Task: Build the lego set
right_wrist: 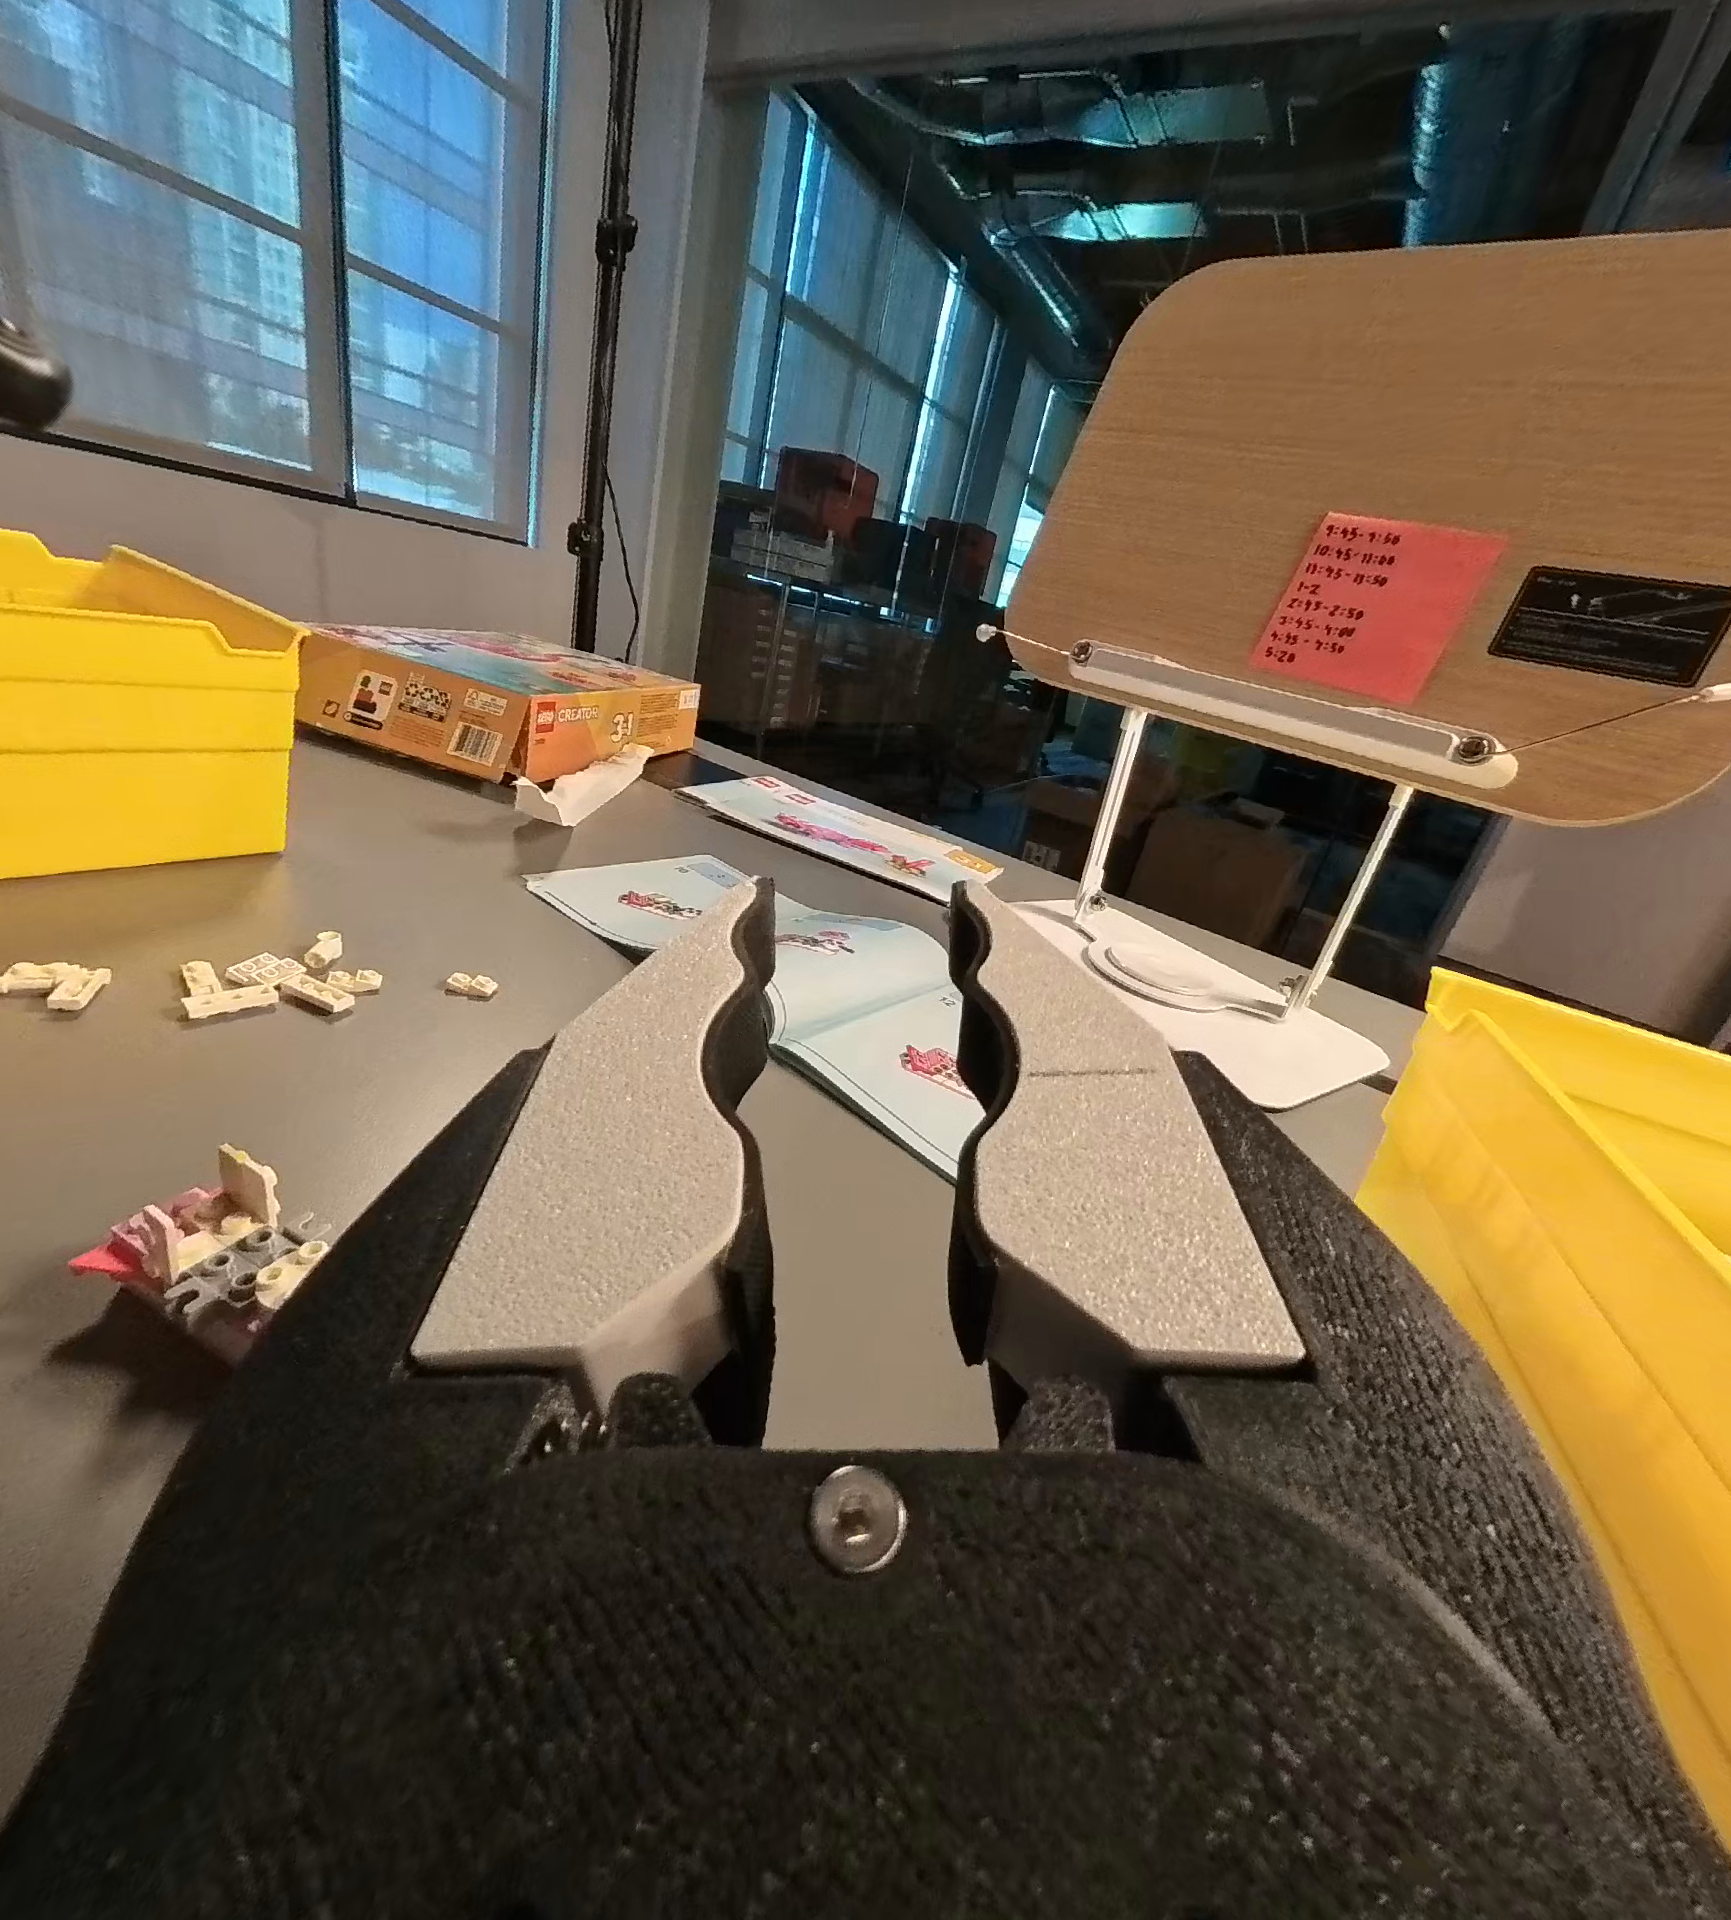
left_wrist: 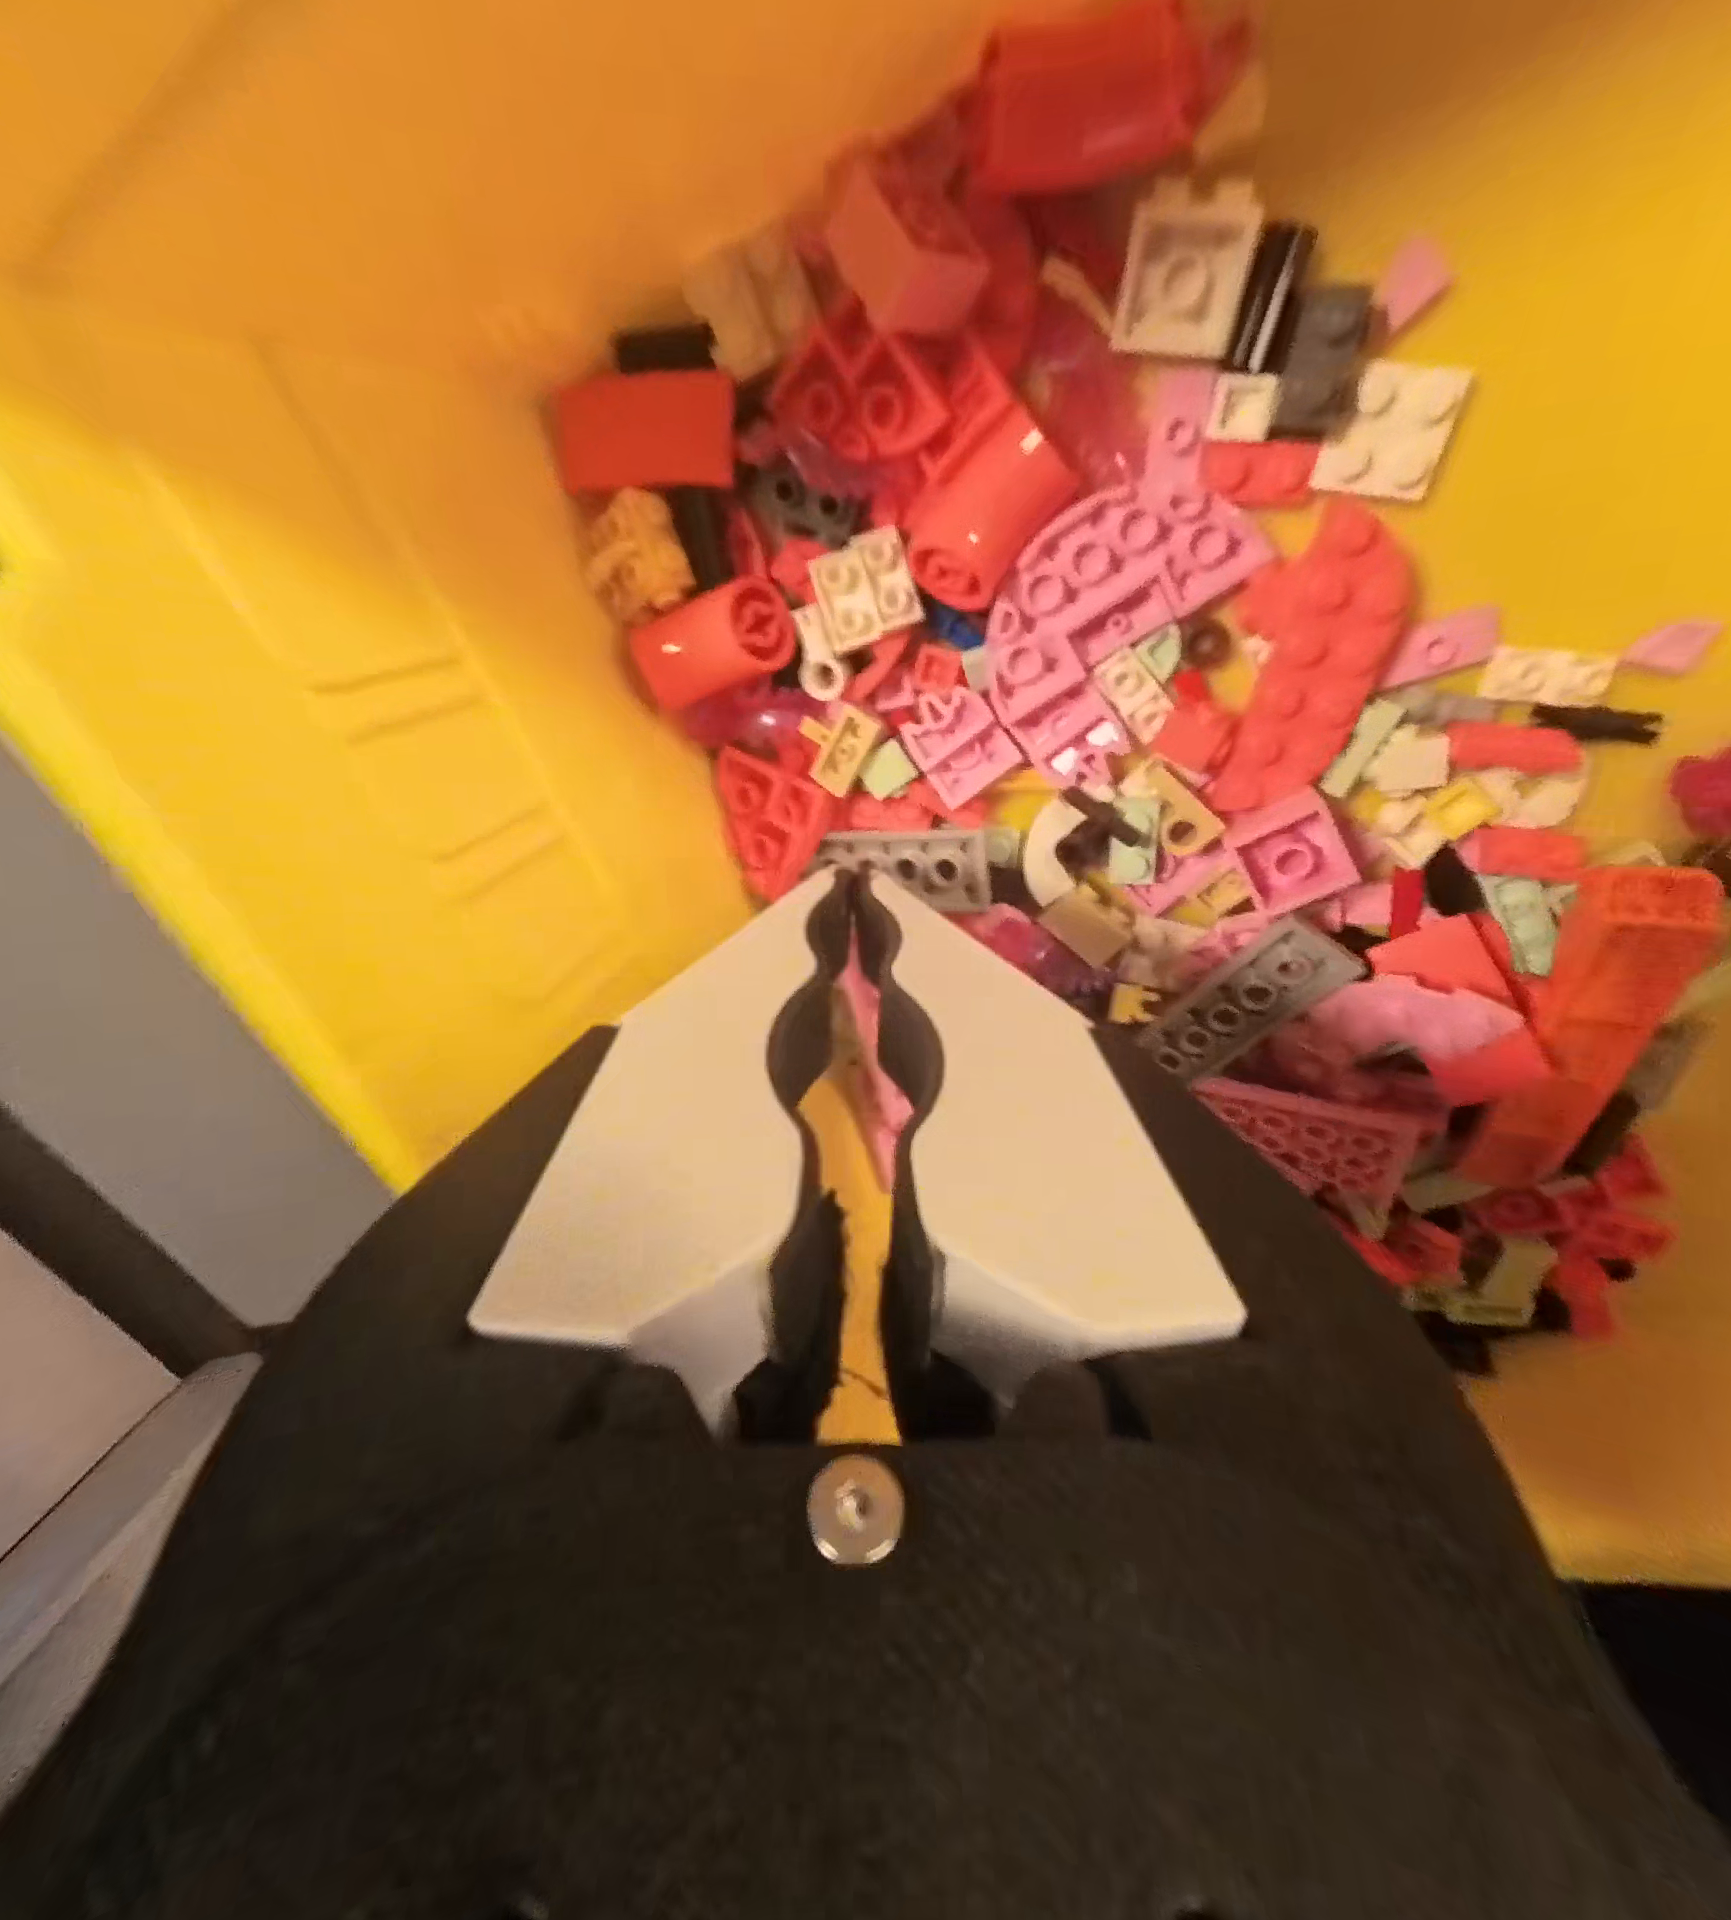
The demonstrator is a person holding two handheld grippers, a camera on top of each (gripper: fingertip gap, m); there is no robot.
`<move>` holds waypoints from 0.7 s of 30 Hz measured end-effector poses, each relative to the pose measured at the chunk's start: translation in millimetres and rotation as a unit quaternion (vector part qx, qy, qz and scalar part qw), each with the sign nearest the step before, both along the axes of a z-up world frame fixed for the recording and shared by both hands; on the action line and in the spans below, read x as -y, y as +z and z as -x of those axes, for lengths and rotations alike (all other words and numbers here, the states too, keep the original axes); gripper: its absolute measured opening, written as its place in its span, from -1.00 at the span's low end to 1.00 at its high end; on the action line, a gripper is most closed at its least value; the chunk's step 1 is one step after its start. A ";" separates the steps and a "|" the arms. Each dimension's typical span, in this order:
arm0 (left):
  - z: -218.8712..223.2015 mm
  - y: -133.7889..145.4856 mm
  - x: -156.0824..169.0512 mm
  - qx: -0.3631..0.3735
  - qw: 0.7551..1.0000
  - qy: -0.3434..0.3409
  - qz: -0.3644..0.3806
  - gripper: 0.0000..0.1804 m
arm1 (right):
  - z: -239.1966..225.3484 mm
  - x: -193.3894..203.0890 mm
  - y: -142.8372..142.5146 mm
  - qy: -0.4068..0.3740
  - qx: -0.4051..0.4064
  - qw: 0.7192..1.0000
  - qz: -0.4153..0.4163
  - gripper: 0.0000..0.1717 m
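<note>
In the left wrist view my left gripper (left_wrist: 853,885) is shut, its tips pressed together just above a pile of loose red, pink, white and grey bricks (left_wrist: 1100,675) in a yellow bin (left_wrist: 321,520). The tips sit right at a grey plate (left_wrist: 928,864); the picture is blurred and I see no piece clearly gripped. In the right wrist view my right gripper (right_wrist: 861,904) is open and empty, above the grey table (right_wrist: 404,1039) over an open instruction booklet (right_wrist: 861,997). A small pink, white and grey partial build (right_wrist: 206,1257) lies to its left.
Several small white pieces (right_wrist: 248,982) lie on the table. A yellow bin (right_wrist: 92,717) stands far left, another yellow bin (right_wrist: 1609,1195) close right. The set's box (right_wrist: 497,696), a second booklet (right_wrist: 840,831) and a wooden book stand (right_wrist: 1443,520) stand behind. The left gripper's tips are roughly 50 cm from the right gripper's.
</note>
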State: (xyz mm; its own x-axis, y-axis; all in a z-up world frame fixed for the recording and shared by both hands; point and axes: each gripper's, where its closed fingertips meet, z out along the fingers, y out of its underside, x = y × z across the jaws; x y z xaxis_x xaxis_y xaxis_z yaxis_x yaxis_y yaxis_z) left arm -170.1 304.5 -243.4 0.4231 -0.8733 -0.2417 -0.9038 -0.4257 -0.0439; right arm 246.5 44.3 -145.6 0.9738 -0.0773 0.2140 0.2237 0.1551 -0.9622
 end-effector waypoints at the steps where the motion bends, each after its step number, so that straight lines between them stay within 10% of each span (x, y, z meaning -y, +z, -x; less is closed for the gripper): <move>1: 0.4 -4.3 5.9 -0.004 1.000 0.002 0.021 -1.00 | 0.1 0.1 0.0 0.001 0.000 1.000 0.000 -0.64; 12: -22.4 -5.4 75.7 0.092 0.963 0.024 0.254 -1.00 | 3.8 -0.1 0.1 0.009 0.002 1.000 0.002 -0.64; 17: -19.3 14.6 24.4 0.114 0.988 0.020 0.106 -0.68 | 4.7 -0.2 -0.2 0.011 0.003 1.000 0.002 -0.64; 21: -28.8 19.9 35.4 0.144 0.979 -0.001 0.145 -0.44 | 5.2 -1.1 -1.1 0.014 0.002 1.000 0.005 -0.63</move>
